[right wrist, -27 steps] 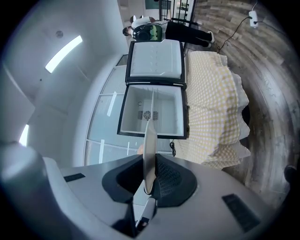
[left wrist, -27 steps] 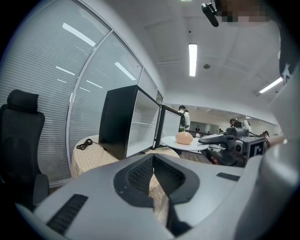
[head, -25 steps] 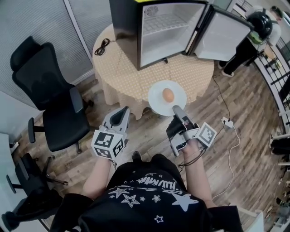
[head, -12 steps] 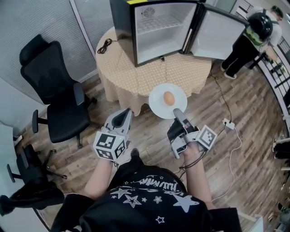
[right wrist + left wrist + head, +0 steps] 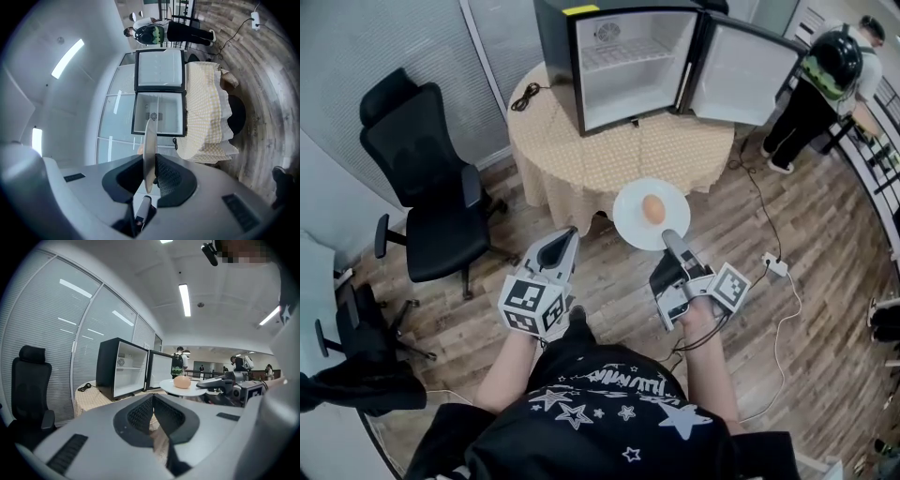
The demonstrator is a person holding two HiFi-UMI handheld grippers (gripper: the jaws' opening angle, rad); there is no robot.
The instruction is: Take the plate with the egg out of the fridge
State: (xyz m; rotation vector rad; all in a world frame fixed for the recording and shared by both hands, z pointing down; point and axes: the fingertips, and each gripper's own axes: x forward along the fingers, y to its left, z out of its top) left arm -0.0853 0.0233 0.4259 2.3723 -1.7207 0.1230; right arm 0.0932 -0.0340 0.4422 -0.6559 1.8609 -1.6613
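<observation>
The left gripper (image 5: 566, 236) is closed on nothing. The right gripper (image 5: 671, 234) pinches the near rim of the plate (image 5: 629, 222), which hangs over the floor, clear of the table's (image 5: 609, 157) near edge. The empty fridge (image 5: 555, 56) stands open beyond. With only one rim grip, any tilt could roll the egg (image 5: 653, 208) off.

Black shirt (image 5: 581, 427) with white stars

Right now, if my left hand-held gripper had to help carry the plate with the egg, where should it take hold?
Pinch the thin left rim of the plate, coming in level from the left. The plate lies flat, the egg sits in its middle, and the right hand-held gripper clamps the near rim, so the left side is free.
</observation>
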